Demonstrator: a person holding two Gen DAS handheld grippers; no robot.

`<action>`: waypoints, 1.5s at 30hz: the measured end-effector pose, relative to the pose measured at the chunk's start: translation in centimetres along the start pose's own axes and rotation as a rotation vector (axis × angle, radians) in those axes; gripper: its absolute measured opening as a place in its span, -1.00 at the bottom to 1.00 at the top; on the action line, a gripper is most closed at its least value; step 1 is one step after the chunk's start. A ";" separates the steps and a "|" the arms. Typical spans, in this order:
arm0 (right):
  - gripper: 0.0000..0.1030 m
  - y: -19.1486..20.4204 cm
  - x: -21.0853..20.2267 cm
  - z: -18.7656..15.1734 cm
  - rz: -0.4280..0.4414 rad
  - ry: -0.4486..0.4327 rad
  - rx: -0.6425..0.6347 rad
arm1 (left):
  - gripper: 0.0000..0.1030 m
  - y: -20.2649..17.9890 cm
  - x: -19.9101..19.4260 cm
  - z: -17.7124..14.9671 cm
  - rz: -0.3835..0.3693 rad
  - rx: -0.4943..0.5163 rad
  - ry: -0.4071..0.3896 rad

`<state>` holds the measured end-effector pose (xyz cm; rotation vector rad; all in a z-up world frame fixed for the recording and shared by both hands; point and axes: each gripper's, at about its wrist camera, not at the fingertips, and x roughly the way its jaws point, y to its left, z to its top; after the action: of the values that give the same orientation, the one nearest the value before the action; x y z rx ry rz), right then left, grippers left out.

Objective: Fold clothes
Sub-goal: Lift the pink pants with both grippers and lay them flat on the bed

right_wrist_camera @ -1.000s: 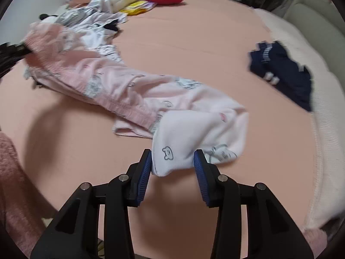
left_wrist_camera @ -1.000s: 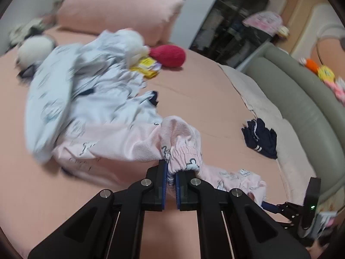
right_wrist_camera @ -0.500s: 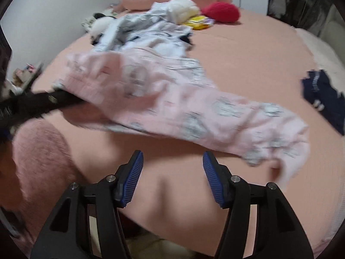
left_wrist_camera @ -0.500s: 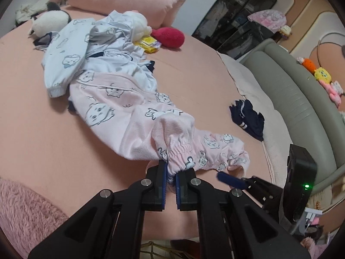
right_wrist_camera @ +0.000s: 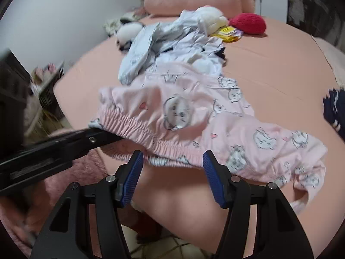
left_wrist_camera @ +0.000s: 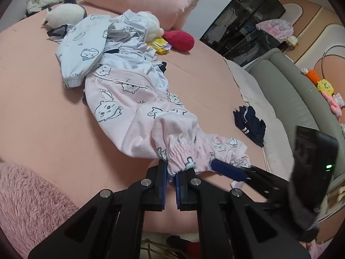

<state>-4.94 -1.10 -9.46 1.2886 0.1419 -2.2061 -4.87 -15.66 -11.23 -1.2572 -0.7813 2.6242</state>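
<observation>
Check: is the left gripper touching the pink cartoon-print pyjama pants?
Touching. The left wrist view shows the left gripper with its jaws shut on the elastic waistband of the pink cartoon-print pyjama pants.

pink printed pants (left_wrist_camera: 138, 116) | stretched across bed | waistband pinched, lifted

Black angular left gripper (left_wrist_camera: 171, 176), right gripper (right_wrist_camera: 172, 166), ribbed blue jaws, silver screws

My left gripper (left_wrist_camera: 171, 173) points obliquely downward, its blue-padded jaws pinched almost together on a gathered fold of the pink pajama pants (left_wrist_camera: 138, 116). My right gripper (right_wrist_camera: 172, 161) angles down more steeply, its jaws standing well apart with nothing pressed between the pads; its blue-tipped finger (left_wrist_camera: 228, 170) shows just right of my left gripper.
</observation>
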 end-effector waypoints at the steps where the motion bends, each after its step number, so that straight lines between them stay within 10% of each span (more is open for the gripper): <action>1: 0.15 0.2 0.8 0.1 0.015 0.015 -0.005 | -0.87 -0.1 0.0 0.0 -0.003 -0.003 0.001; 14: 0.15 -9.4 0.8 -4.5 -0.450 0.052 0.212 | -0.87 -0.9 -4.4 0.5 -0.100 -0.041 -0.103; 19: 0.13 -13.3 -0.3 -7.5 -0.484 0.095 0.318 | -0.87 -2.6 -5.9 0.9 -0.093 0.010 -0.146; 23: -0.50 -15.1 -4.4 -8.8 -0.417 0.072 0.373 | -0.87 -2.0 -5.0 0.1 -0.069 0.005 -0.079; 26: -0.55 -15.6 -10.0 -8.9 -0.435 0.009 0.366 | -0.87 -1.5 -2.9 -0.2 -0.075 -0.005 0.003; 34: -0.56 -20.2 -18.2 3.0 -0.575 -0.110 0.234 | -0.87 -12.2 2.3 14.4 -0.045 0.243 -0.012; 38: -0.57 -20.7 -27.1 11.3 -0.625 -0.312 0.229 | -0.87 -20.9 -5.3 22.4 -0.056 0.426 -0.244; 45: -0.41 -18.1 -39.3 16.4 -0.659 -0.628 0.238 | -0.80 -26.5 -15.5 23.9 -0.038 0.555 -0.475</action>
<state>-12.52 24.52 28.32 0.6350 0.0616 -3.1684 -15.68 -7.43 25.23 -0.4781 -0.0830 2.8413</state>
